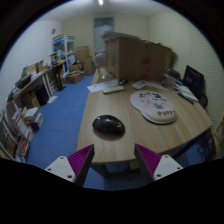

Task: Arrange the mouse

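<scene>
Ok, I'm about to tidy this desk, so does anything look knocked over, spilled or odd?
Nothing stands out. The mouse sits flat on the table, just ahead of the open fingers. The round mat beyond it lies flat too; no spill shows.

I see a black mouse (pixel 108 125) on the light, tan wood-toned surface (pixel 120 108). Ahead of my jaws, which stand open with nothing between them, the pads (pixel 76 160) on their inner faces are magenta against the pale white finger bodies. Further along the surface lies a white oval mat (pixel 153 104) printed with small reddish and dark figures, though I cannot make out the pattern. A large cardboard box (pixel 138 58) at the far end is brown. The floor (pixel 62 115) beside the surface is blue. The walls (pixel 30 45) are a pale cream.
</scene>
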Demonstrator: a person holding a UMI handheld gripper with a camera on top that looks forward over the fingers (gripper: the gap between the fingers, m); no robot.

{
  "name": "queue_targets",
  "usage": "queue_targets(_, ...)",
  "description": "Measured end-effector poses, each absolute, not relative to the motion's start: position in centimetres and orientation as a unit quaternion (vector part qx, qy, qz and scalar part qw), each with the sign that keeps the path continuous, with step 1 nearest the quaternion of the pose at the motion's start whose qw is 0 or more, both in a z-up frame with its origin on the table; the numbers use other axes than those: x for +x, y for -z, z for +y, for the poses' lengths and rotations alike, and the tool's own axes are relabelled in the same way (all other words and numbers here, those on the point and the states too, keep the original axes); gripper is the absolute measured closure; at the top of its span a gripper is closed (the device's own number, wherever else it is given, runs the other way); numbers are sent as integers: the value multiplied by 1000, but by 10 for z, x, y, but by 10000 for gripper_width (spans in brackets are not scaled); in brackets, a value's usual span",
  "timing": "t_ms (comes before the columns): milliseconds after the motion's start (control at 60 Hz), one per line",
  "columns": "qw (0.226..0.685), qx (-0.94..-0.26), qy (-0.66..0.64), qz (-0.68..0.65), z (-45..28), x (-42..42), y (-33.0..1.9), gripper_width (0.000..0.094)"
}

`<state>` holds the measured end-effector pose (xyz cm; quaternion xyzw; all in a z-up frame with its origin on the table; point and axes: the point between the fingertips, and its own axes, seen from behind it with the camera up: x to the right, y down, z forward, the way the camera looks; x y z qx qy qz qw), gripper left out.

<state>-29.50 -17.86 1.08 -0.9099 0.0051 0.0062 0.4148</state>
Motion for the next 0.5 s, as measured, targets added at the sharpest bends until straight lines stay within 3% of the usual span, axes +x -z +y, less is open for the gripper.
queue_targets(100, 407, -913, -21, -39, -148, -283, 13, 112)
queue_targets(117, 403, -914, -22, -47, -145, -282, 17, 45)
queue_targets(150, 417, -906, -38, -57, -133, -286, 15, 106)
queue_targets(350, 435, -893, -61, -100, -89, -287, 14, 109)
queue_targets(500, 448, -887, -59, -96, -61, -291, 13, 179)
